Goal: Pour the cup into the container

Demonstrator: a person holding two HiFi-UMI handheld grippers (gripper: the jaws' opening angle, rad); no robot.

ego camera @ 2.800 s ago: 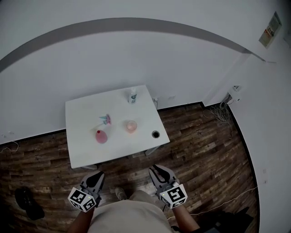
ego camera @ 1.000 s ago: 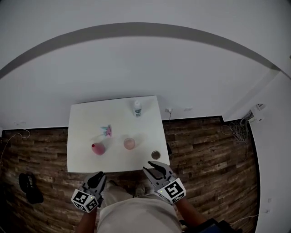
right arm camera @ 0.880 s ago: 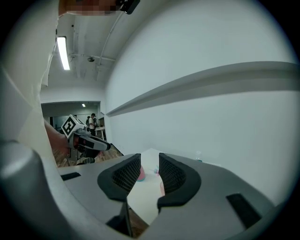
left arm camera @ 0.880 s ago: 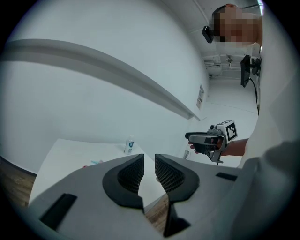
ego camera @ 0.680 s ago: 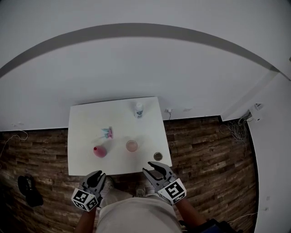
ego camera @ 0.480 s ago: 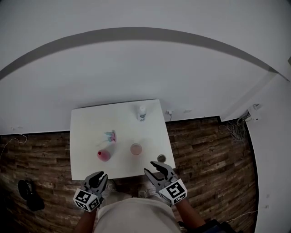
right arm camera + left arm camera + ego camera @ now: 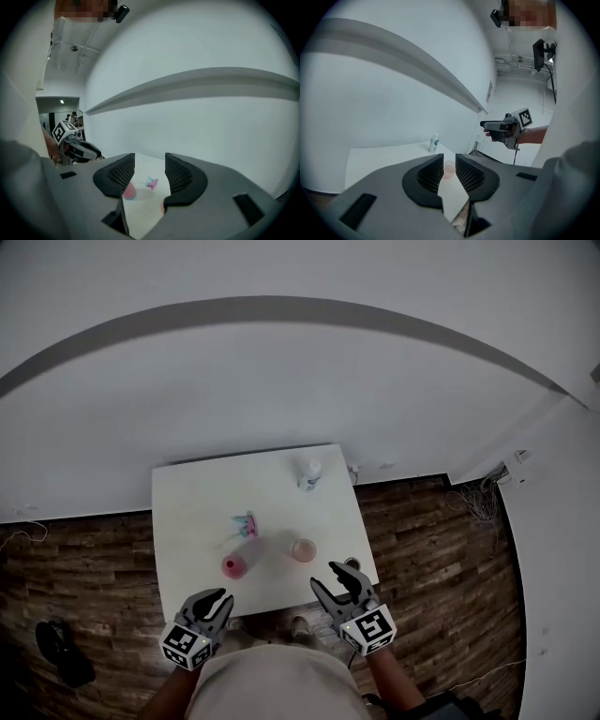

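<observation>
- Your left gripper [image 7: 214, 599] and right gripper [image 7: 336, 579] both hang at the near edge of the table [image 7: 197, 512], short of everything on it. Nothing is grasped, so the pour looks not yet begun.
- Left gripper: jaws a narrow gap apart, nothing between them.
- Right gripper: jaws moderately apart and just been opening, nothing between them. You are probably readying it for the cup.
- The cup [image 7: 303, 549] stands upright near the table's near right, with a pinkish tint inside, just ahead of your right gripper.
- The pink container [image 7: 233, 566] stands left of the cup and apart from it, ahead of your left gripper. It is likely the receiver.
- The bottle [image 7: 308, 474] stands at the far edge, clear of the working area.
</observation>
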